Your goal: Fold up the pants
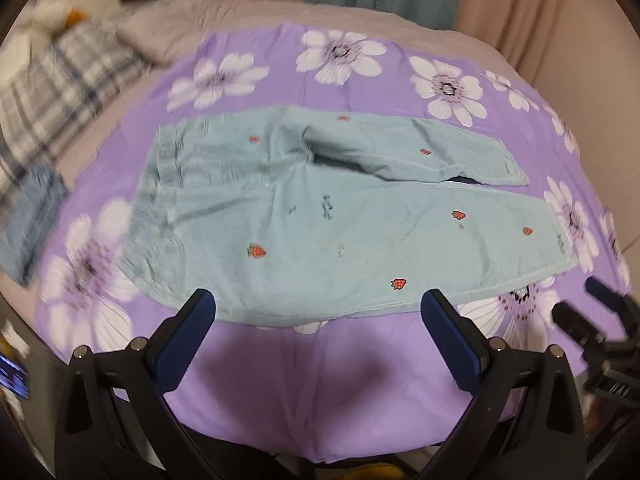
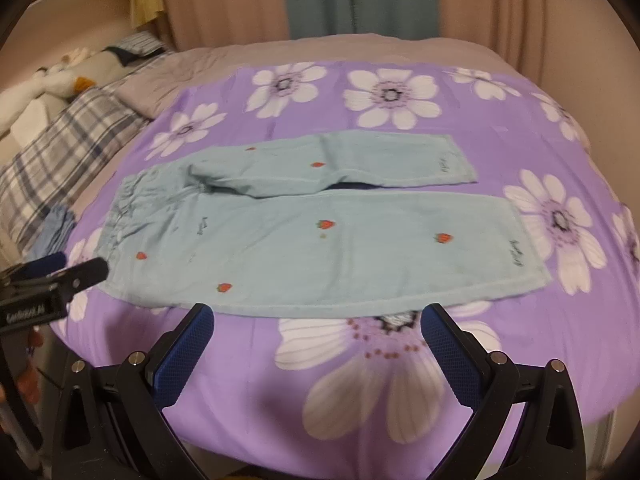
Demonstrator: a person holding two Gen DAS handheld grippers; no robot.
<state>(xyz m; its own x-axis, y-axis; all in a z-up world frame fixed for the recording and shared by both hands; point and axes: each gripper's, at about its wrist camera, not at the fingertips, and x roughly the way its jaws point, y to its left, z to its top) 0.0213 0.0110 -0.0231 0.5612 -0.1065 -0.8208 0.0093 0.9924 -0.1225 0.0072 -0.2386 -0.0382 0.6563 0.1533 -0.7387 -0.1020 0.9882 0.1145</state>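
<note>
Although the pants (image 1: 320, 216) lie spread out in the middle of the purple flowered sheet (image 1: 328, 380), no fold shows in them yet, so the whole job seems to remain: one leg over the other, then probably the length doubled toward the waistband. There is one pair, pale blue with small strawberries, its two legs side by side and running right from the waistband, a narrow dark gap showing between them. The left gripper (image 1: 319, 312) hovers just short of the pants' near edge toward the waistband, jaws wide and empty. The right gripper (image 2: 317, 326) hangs just off the same edge, nearer the leg ends, also wide and holding nothing. Left of the pants lie one plaid pillow (image 2: 68, 140) and one small folded blue cloth (image 1: 32, 216).
</note>
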